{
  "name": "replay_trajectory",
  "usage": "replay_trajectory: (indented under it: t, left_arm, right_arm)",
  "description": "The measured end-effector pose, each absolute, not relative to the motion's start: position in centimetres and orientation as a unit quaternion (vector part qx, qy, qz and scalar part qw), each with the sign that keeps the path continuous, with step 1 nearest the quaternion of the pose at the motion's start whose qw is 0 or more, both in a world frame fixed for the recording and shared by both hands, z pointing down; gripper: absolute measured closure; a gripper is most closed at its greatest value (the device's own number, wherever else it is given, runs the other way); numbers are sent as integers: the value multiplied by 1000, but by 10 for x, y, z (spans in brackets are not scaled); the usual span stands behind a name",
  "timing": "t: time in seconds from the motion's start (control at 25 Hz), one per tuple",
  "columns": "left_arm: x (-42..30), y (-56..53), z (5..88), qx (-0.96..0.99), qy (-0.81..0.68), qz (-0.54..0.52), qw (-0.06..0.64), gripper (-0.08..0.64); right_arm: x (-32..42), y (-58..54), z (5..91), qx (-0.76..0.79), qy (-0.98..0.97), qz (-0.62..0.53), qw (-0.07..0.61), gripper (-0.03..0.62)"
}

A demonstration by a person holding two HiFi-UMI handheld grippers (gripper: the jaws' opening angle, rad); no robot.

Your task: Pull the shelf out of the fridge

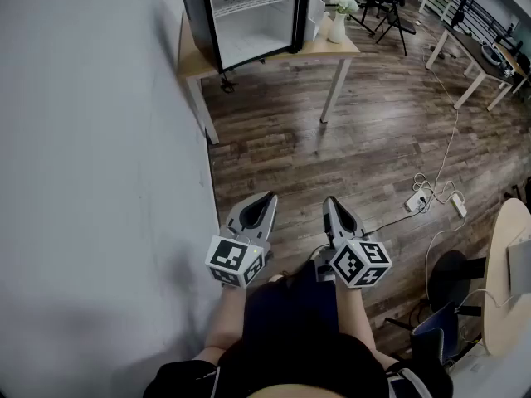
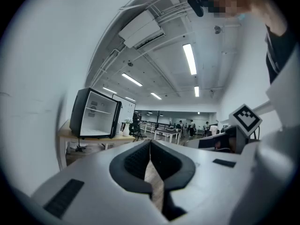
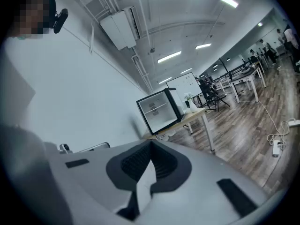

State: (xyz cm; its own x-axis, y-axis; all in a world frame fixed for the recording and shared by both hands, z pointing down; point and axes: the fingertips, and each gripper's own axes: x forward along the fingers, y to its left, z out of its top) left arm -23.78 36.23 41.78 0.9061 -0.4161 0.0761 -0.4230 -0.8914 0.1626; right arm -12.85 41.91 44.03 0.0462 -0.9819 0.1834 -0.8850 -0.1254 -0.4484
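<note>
Well apart from both grippers, small black fridge w/ white interior (image 1: 253, 15) is sitting on light wooden table (image 1: 328, 50) by grey wall (image 1: 99, 139), white wire shelf (image 1: 249, 4) resting inside. Left gripper (image 1: 265, 196) & right gripper (image 1: 328, 199) are hovering side by side, jaws pressed together, nothing btw them. Brown plank floor (image 1: 373, 139) is stretching open up to table edge.

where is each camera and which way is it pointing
Head view: on the person's head, tilted steeply down at the wooden floor; shows the left hand-held gripper, the right hand-held gripper and both forearms.
Left gripper view: rides on the left hand-held gripper, looks along its shut jaws; the person's torso and right hand-held gripper show at right.
Right gripper view: rides on the right hand-held gripper, looks along its shut jaws; the person shows upper left.
Shared: all three see the open fridge on the table.
</note>
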Motion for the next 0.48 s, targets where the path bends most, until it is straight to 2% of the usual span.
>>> replay_trajectory:
  t: [0.48]
  left_arm:
    - [-248,359,411,967,-240,20,80,554]
  right_arm:
    - [-134,413,430,-715,656,-214,108,600]
